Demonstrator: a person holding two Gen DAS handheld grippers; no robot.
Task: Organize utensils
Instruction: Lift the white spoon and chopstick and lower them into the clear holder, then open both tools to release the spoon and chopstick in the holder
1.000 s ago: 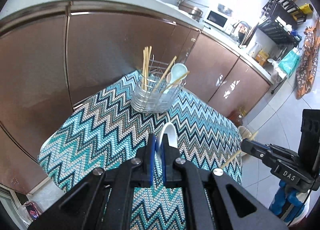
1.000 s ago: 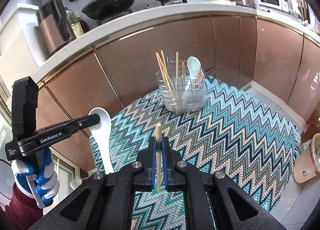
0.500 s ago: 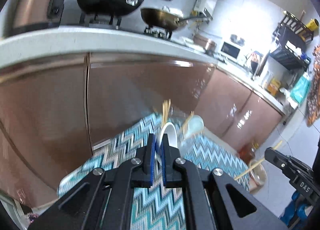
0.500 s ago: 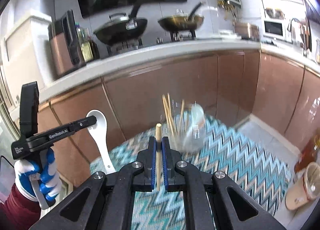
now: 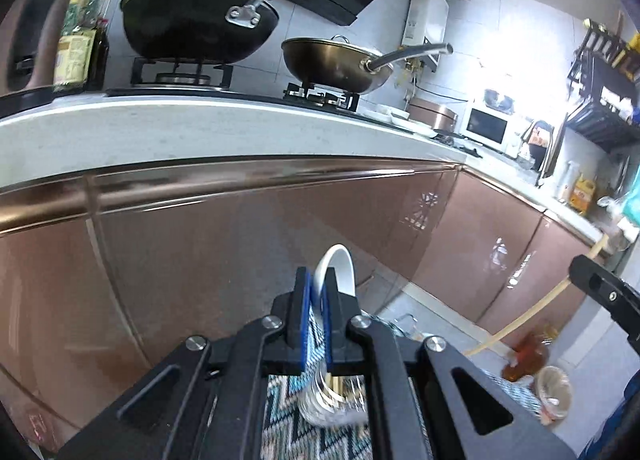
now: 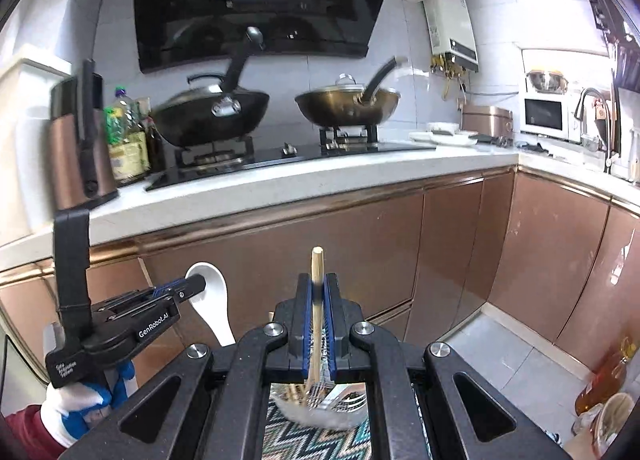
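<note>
A: The zigzag-patterned teal mat (image 6: 320, 438) sits at six o'clock below both tools, with the shiny wire utensil basket (image 5: 334, 400) on it, mostly hidden by the arms.

B: And the tools?

A: The left hand-held gripper (image 5: 316, 300) is clamped tight on a white ceramic soup spoon (image 5: 338, 266), bowl up. The right hand-held gripper (image 6: 318, 300) pinches a pale wooden chopstick (image 6: 316, 280), pointing twelve o'clock.

B: I'd tip each end downward, centre it over the basket, then release.

Utensil holder (image 6: 320, 400) on mat (image 6: 316, 444), before cabinets (image 6: 360, 260).
</note>
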